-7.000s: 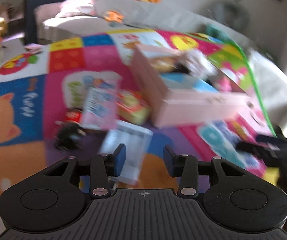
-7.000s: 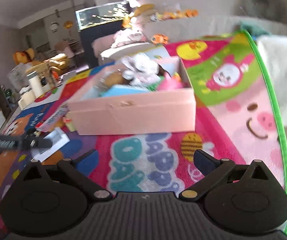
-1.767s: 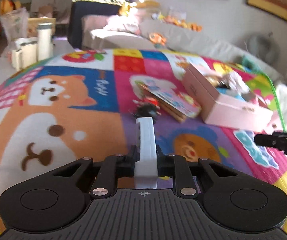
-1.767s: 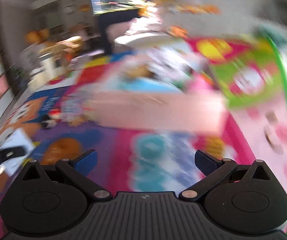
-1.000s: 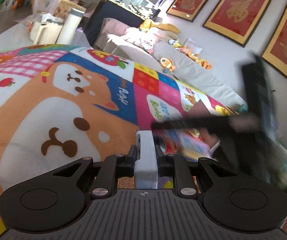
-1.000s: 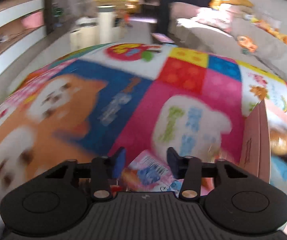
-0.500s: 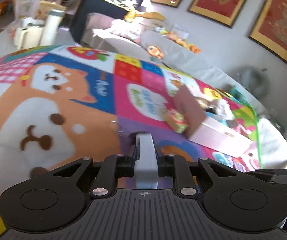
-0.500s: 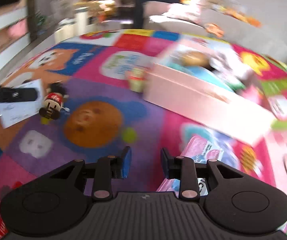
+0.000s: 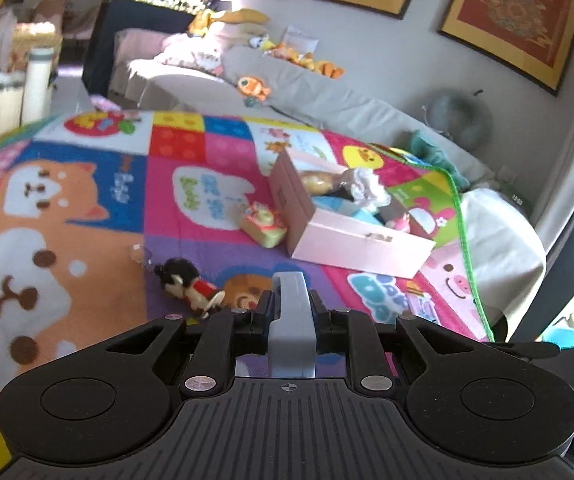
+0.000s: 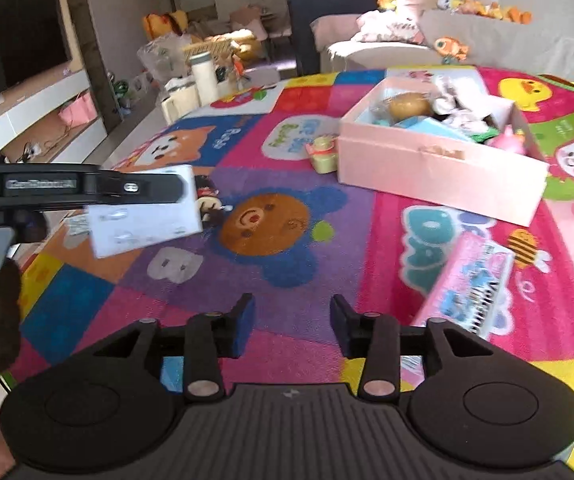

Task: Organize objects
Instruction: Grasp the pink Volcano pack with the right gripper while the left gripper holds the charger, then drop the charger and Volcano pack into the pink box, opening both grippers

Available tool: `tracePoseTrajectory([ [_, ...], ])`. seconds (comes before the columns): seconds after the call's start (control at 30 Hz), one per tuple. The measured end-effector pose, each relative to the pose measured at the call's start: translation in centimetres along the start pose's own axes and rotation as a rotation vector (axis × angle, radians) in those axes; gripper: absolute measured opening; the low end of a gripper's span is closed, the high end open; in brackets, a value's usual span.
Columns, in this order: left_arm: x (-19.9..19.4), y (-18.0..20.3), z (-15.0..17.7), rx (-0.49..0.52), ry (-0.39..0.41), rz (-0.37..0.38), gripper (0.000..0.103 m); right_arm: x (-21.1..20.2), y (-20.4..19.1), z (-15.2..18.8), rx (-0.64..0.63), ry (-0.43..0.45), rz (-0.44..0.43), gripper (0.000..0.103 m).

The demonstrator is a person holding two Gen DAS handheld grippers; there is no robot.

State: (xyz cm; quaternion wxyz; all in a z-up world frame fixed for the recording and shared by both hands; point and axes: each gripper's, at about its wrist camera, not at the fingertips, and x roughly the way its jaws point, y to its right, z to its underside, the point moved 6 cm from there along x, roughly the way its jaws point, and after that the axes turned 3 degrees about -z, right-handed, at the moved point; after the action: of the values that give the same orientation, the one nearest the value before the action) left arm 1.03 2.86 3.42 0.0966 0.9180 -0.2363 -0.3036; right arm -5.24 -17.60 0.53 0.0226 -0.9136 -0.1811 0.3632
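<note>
My left gripper [image 9: 291, 304] is shut on a flat white box [image 9: 291, 320], held edge-on above the play mat; the box also shows at the left of the right wrist view [image 10: 147, 216]. My right gripper [image 10: 290, 320] is open and empty above the mat. A pink flat package [image 10: 467, 284] lies on the mat just right of it. An open pink box [image 9: 351, 236] [image 10: 439, 168] holds several toys. A small doll with black hair [image 9: 185, 280] lies on the mat ahead of the left gripper. A yellow-green toy [image 9: 263, 224] [image 10: 321, 156] sits against the pink box.
The colourful play mat [image 9: 87, 200] [image 10: 271, 248] covers the floor. A grey sofa [image 9: 307, 96] with plush toys runs along the back. A white bottle and jugs [image 10: 203, 76] stand off the mat. A TV cabinet [image 10: 35, 120] is at the far left.
My right gripper let go of the pink package, which now lies on the mat, and its jaws have opened wider. My left gripper still holds the white box and has turned toward the pink box.
</note>
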Motion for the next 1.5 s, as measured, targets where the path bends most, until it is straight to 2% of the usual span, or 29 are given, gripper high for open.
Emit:
tracePoseTrajectory([
  [0.1,-0.8,0.0,-0.2,0.010,-0.015,-0.012,0.020,-0.3,1.6,-0.2,0.021,0.015,0.054,0.062],
  [0.23,-2.0,-0.2,-0.9,0.005,-0.006,-0.032,0.020,-0.8,3.6,-0.3,0.055,0.034,0.127,0.070],
  [0.37,-3.4,-1.0,-1.6,-0.019,0.034,-0.043,0.020,-2.1,5.2,-0.2,0.086,0.050,0.143,0.070],
  [0.53,-4.4,-2.3,-1.7,-0.042,0.047,-0.076,0.020,-3.9,6.2,-0.7,0.070,0.097,0.167,0.071],
  [0.67,-4.2,-3.2,-1.3,-0.055,0.029,-0.090,0.020,-4.4,6.0,-1.0,0.060,0.104,0.145,0.071],
  [0.77,-3.7,-3.0,-0.5,-0.043,0.009,-0.079,0.020,-3.7,5.9,-1.0,0.042,0.089,0.168,0.071],
  [0.93,-2.4,-1.5,0.5,-0.012,-0.028,-0.044,0.020,-1.2,9.0,-0.7,0.175,0.040,0.211,0.071],
  [1.0,-1.7,-0.7,0.7,0.015,-0.043,-0.032,0.020,0.0,9.6,-0.4,0.195,0.018,0.209,0.068],
  [1.03,-1.4,-0.1,0.7,0.029,-0.051,-0.024,0.020,0.5,9.5,-0.4,0.183,0.011,0.211,0.056],
  [1.13,-0.8,1.5,0.8,0.077,-0.061,-0.009,0.020,1.0,8.3,-0.6,0.126,0.002,0.219,0.043],
  [1.37,0.6,4.1,0.8,0.163,-0.086,-0.007,0.020,-2.9,6.8,-2.1,0.107,0.087,0.118,0.043],
  [1.5,2.0,4.9,0.2,0.176,-0.106,0.001,0.020,-5.9,7.2,-3.0,0.121,0.167,0.106,0.043],
])
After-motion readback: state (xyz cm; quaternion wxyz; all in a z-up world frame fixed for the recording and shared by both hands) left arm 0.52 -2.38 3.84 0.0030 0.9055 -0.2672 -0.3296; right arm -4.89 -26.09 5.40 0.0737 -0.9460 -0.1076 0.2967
